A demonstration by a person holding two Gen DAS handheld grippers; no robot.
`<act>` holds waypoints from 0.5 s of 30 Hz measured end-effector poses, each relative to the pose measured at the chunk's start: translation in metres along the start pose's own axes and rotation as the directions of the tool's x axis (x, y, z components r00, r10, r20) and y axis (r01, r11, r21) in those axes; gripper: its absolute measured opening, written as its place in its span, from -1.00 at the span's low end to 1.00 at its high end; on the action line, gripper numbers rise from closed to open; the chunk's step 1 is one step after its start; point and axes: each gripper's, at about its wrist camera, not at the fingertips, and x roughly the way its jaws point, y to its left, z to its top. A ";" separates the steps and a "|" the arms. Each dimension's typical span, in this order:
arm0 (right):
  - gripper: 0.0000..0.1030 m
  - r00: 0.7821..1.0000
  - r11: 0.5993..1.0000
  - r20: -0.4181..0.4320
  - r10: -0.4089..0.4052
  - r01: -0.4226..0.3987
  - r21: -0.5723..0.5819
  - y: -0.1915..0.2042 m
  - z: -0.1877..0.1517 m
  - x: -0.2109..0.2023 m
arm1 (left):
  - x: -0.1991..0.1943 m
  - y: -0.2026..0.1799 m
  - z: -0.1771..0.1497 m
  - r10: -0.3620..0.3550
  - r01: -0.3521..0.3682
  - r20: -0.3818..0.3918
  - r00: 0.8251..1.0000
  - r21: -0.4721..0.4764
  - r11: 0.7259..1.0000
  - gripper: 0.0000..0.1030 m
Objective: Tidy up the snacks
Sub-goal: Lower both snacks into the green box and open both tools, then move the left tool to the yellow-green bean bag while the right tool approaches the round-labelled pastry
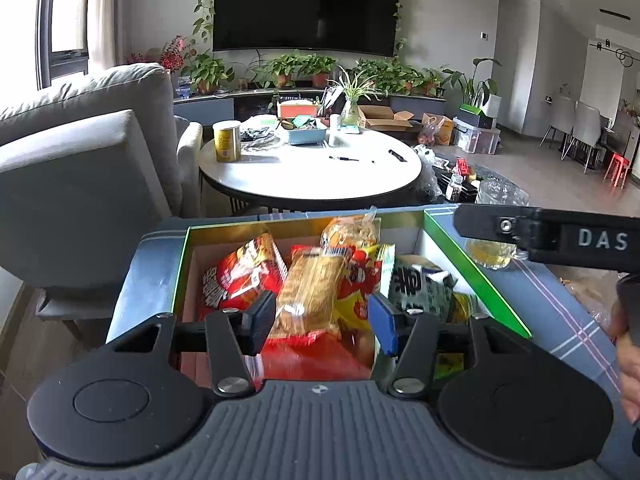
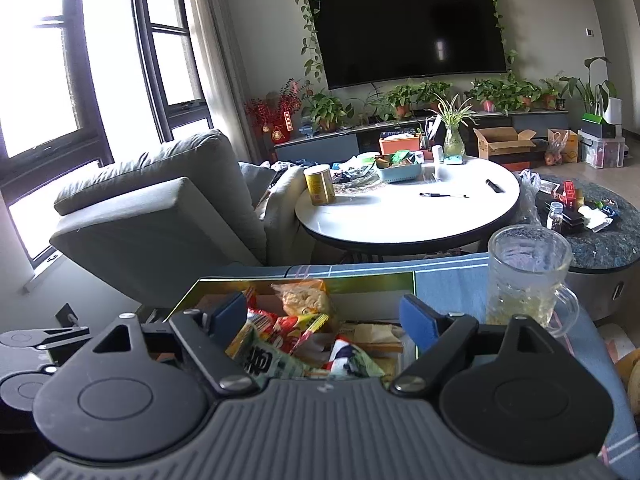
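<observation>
Living room beyond: large black wall television (image 2: 408,28), row of potted green plants (image 2: 416,100), round white table (image 2: 408,216), grey upholstered armchair (image 1: 88,152). Foreground surface carries a blue striped cloth (image 1: 560,312), and on it an open cardboard box with green-edged flaps (image 1: 472,276) holding snack packets.

Hidden or unclear: near edge of the box is cut off by both gripper bodies; the lower red packets under the left wrist camera are motion-blurred. Print on the packets cannot be read. A person's fingers (image 1: 628,364) show only at the right margin.

Left gripper (image 1: 322,322) sits low over the box, jaws parted; a tall tan clear-wrapped cracker packet (image 1: 312,288) stands between the pads with a gap on the blue-pad side, so no grip is evident. Red crinkled snack bag (image 1: 240,272) lies just left of it.

Right gripper (image 2: 324,322) hovers over the box's right half, jaws standing apart, nothing pinched; a green-and-white seaweed packet (image 2: 272,364) lies beneath. Ribbed clear glass mug (image 2: 528,276) stands beside the box, right of the blue pad.
</observation>
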 end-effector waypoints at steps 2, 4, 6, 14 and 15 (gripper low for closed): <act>0.29 1.000 1.000 -0.003 0.000 0.000 -0.006 0.001 -0.002 -0.005 | -0.006 0.000 -0.005 0.001 -0.001 -0.003 1.000 -0.002 1.000 -0.06; 0.29 1.000 1.000 -0.004 -0.003 0.002 -0.008 0.001 -0.005 -0.013 | -0.014 0.000 -0.009 0.001 -0.001 -0.004 1.000 -0.004 1.000 -0.05; 0.29 1.000 1.000 -0.004 -0.006 0.006 -0.007 0.000 -0.008 -0.020 | -0.021 0.000 -0.014 0.001 -0.001 -0.006 1.000 -0.005 1.000 -0.04; 0.30 0.997 0.999 -0.051 -0.049 0.050 0.011 -0.011 -0.035 -0.052 | -0.054 -0.016 -0.038 -0.039 0.040 -0.033 0.999 0.024 0.999 0.09; 0.30 0.996 0.998 -0.061 -0.058 0.059 0.015 -0.013 -0.039 -0.057 | -0.058 -0.019 -0.041 -0.044 0.045 -0.034 0.998 0.027 0.999 0.09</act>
